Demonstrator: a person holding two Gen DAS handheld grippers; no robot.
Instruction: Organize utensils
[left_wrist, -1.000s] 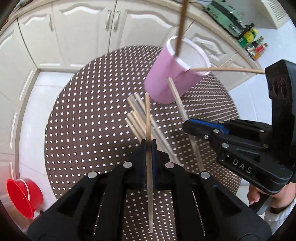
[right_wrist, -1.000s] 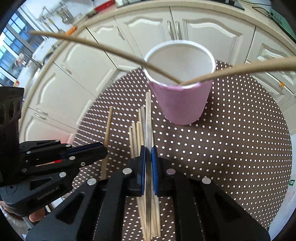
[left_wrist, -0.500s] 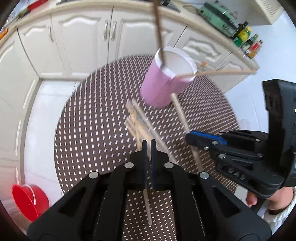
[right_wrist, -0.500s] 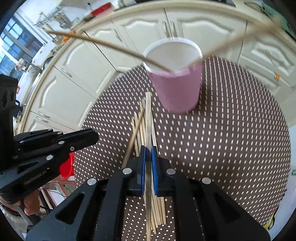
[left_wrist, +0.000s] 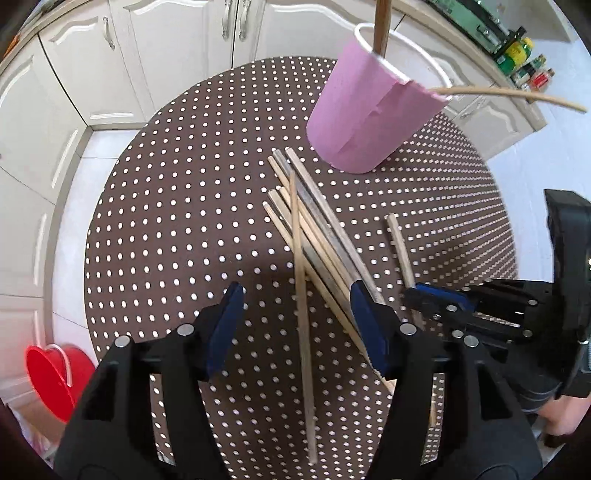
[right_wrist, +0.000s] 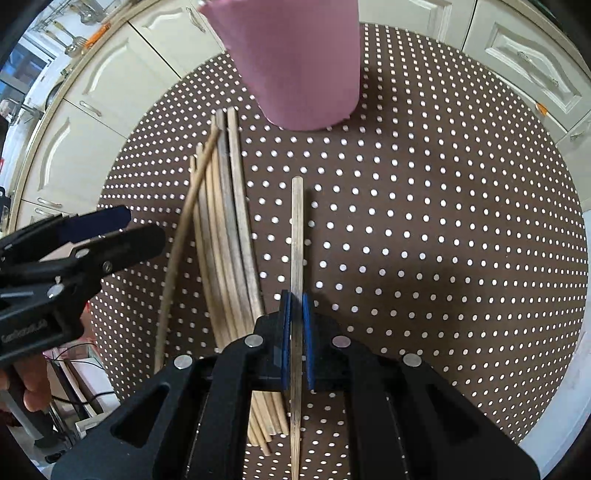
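Left wrist view is showing the left gripper (left_wrist: 297, 328) with its jaws standing apart, having just been opening; a single chopstick (left_wrist: 301, 280) is lying between them untouched by either pad, crossing over the bundle of chopsticks (left_wrist: 314, 229) on the dotted table (left_wrist: 166, 221). That loose stick's long axis is running nearly straight along the gripper's pointing line, while the bundle is slanting away toward the pink cup (left_wrist: 365, 114), which is standing beyond the stick ends and already holding two chopsticks. The right gripper (right_wrist: 296, 321) is clamping one chopstick (right_wrist: 296, 229) between closed pads, its free end pointing toward the cup's base. This held stick is lying just beside the bundle, apart from it. The right hand seems the better placed to deliver next, probably needing to lift and tip the stick upright over the rim. Bare table is lying open to the right of the held stick; the left gripper is crowding the bundle's other side.
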